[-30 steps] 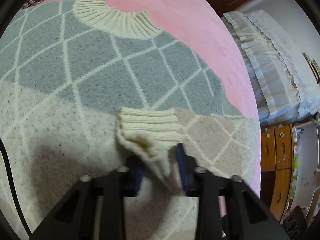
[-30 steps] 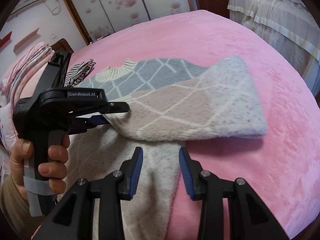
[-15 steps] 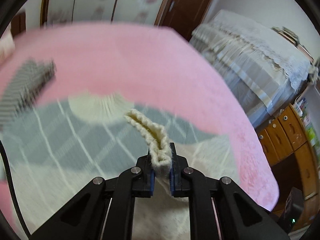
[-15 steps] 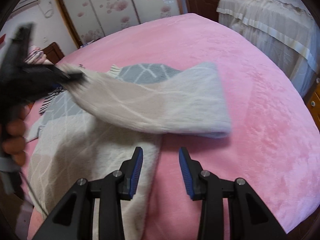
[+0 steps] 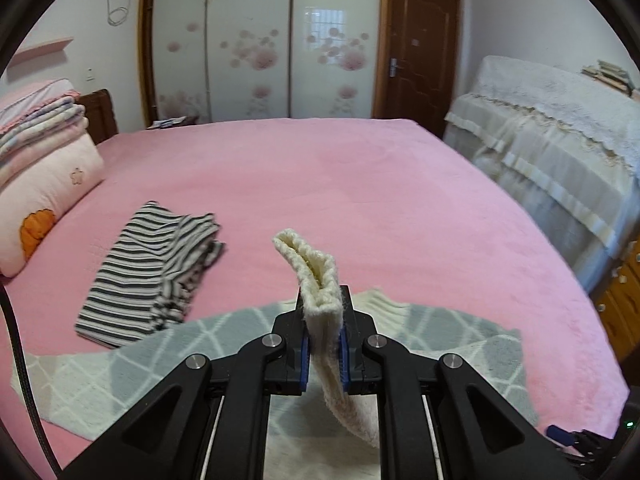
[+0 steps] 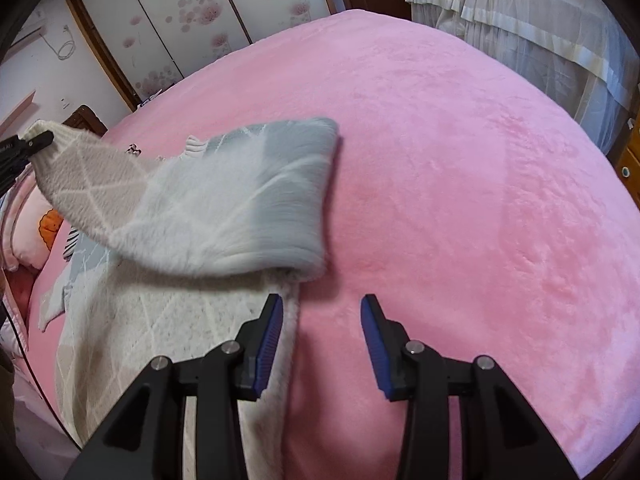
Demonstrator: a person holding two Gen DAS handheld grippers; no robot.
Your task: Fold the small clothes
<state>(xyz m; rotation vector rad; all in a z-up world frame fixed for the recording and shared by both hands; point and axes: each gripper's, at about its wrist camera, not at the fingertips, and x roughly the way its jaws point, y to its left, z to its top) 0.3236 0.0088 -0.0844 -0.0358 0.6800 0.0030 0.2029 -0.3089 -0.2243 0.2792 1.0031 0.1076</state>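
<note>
My left gripper (image 5: 323,350) pinches sweater cuff (image 5: 310,268), now lifted high. Sleeve (image 6: 224,208) swings up off sweater. Right gripper (image 6: 320,340) apart, empty. Sleeve fold undone.

The sweater (image 5: 460,344) runs out of the left wrist view at the bottom, and the black frame of the left gripper (image 5: 323,354) hides its middle, so only the collar band and the two grey shoulders show. In the right wrist view the lifted sleeve (image 6: 208,208) is smeared by motion blur and covers the neck region beneath. The striped garment (image 6: 71,240) is nearly all hidden there. The pillow (image 5: 36,200) is cut by the left edge.
</note>
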